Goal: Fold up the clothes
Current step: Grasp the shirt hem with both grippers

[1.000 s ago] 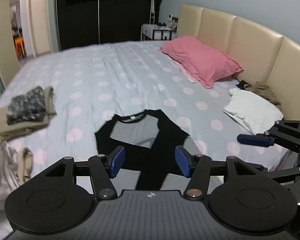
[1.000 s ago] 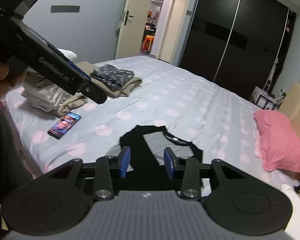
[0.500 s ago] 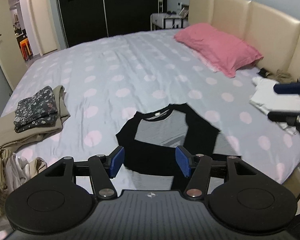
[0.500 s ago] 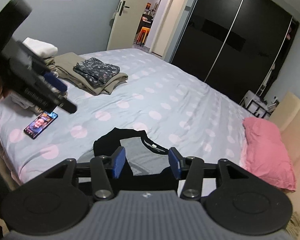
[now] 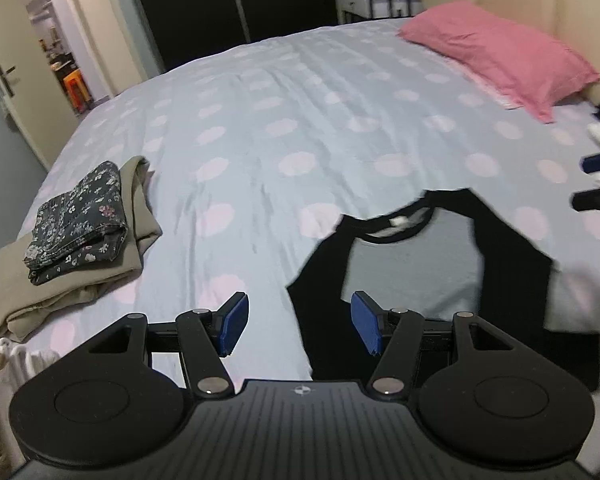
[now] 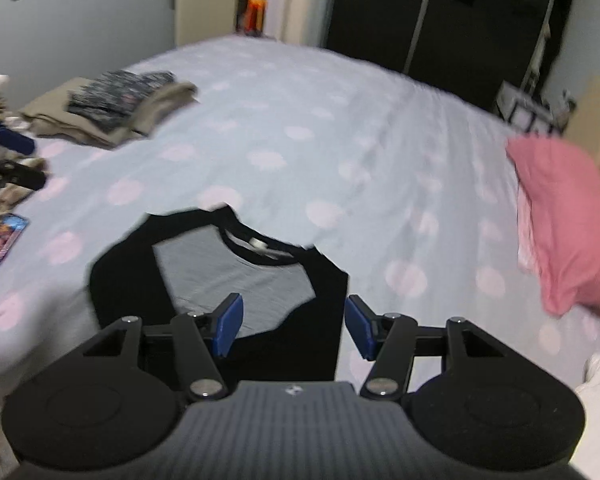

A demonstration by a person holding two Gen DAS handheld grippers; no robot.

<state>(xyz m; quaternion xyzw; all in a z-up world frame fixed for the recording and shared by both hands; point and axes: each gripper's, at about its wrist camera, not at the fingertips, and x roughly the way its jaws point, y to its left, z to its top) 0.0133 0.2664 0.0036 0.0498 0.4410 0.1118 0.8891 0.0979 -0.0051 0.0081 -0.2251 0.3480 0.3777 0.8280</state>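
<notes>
The black-and-grey raglan shirt (image 5: 412, 264) lies flat on the polka-dot bed (image 5: 300, 120), collar pointing away towards the far side, near the bed's near edge.

The likely trouble is a poor pinch. If either gripper comes down on only the top layer, or catches the bed sheet along with a sleeve, the fold will drag crooked or bunch. Uneven grabs on the two sides would skew the fold line as well.

The left gripper (image 5: 300, 330) hangs above the shirt's left sleeve, tilted downward, its jaws spread and empty. The right gripper (image 6: 292, 328) hovers over the right sleeve and shoulder, also angled down. Its jaws have just been opening and nothing sits between them.

A folded stack of clothes (image 5: 76, 232) rests well apart on the bed, and a pink pillow (image 5: 500, 52) lies by the headboard.
</notes>
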